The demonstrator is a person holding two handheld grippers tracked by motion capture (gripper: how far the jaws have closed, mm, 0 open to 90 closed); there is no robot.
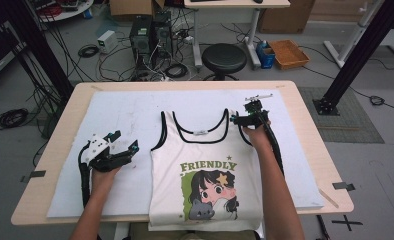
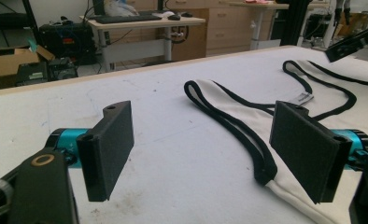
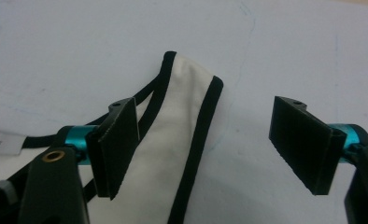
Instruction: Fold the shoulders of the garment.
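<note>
Left gripper (image 2: 201, 149) gapes beside tank top (image 2: 285, 140).

bare white mat (image 1: 130, 107) left of tank top (image 1: 205, 165), open passage, right strap (image 3: 187, 121) between right tongs (image 3: 205, 144)

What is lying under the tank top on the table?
The tank top lies flat on a white mat that covers the wooden table. Its hem hangs over the near edge. Anything between shirt and mat is covered by the cloth.
</note>
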